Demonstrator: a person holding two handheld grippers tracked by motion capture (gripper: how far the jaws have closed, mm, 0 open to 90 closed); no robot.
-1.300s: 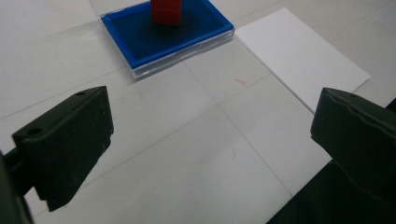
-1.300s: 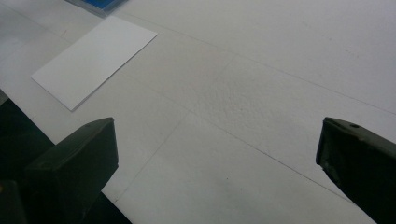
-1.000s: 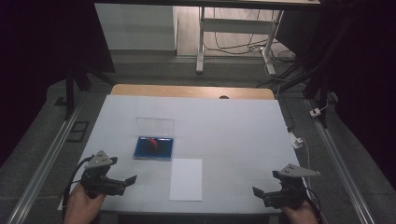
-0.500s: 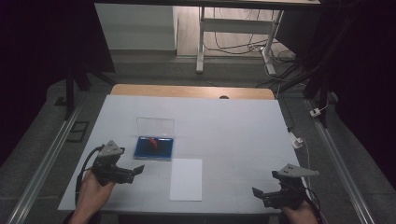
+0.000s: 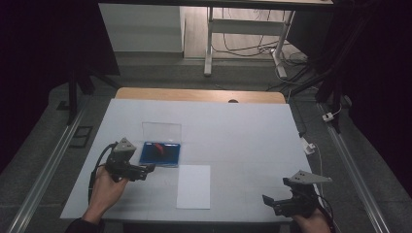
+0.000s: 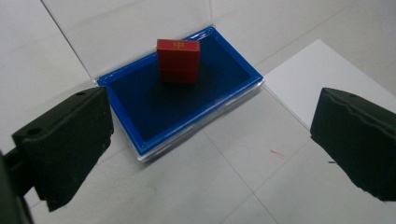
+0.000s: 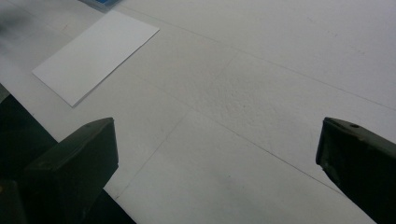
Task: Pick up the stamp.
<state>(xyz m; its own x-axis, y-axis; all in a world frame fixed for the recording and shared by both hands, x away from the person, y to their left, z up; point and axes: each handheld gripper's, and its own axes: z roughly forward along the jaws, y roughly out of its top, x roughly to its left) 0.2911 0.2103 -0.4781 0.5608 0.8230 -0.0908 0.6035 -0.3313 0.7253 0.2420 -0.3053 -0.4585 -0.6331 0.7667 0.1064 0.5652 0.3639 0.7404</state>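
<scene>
A red block [image 6: 178,60] stands upright in the blue tray [image 6: 140,112], upper centre of the left gripper view, its clear lid [image 5: 161,131] raised behind. The left gripper [image 5: 148,167], jaws spread wide, sits just beside the tray's left edge. White paper [image 5: 194,186] lies below; the right gripper [image 5: 266,199], lower right, is also released.

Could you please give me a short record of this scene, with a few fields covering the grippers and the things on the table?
left gripper: open, beside the blue case, aimed at it
right gripper: open, over bare table near the front edge
blue case: clear lid raised
red block: standing in the case
white sheet: flat, in front of the case
</scene>
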